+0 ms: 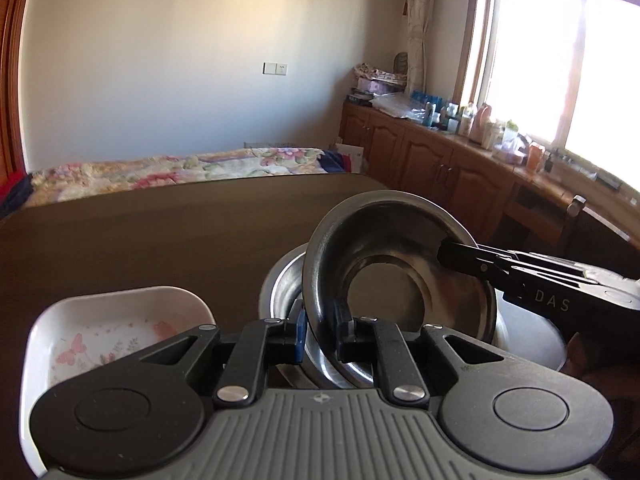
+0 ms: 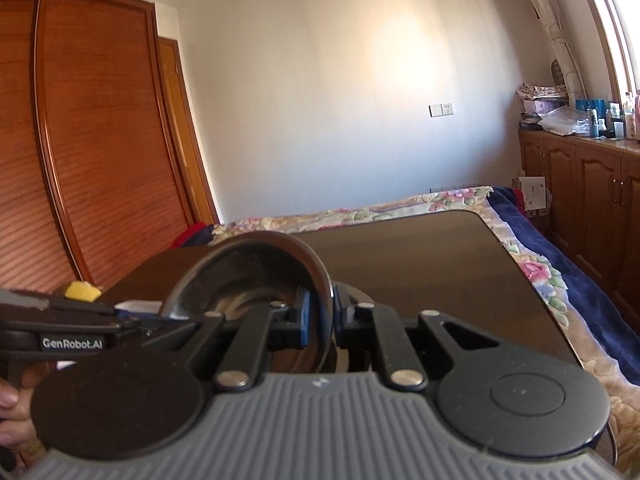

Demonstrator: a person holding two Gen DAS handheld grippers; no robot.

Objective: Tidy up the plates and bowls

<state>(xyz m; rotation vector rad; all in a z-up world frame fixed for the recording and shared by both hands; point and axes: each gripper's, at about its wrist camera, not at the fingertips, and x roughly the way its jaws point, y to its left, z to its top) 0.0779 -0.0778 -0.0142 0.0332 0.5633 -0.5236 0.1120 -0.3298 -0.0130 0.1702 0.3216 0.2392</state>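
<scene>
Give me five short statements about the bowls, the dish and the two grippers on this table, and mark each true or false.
1. The steel bowl is held tilted on its edge. True.
2. Only the left gripper clamps its rim. False: the right gripper clamps it too.
3. The white dish has a butterfly print. True.
4. The white dish sits inside the held bowl. False: it stands apart on the table.
5. Another metal bowl sits behind the held one. True.
</scene>
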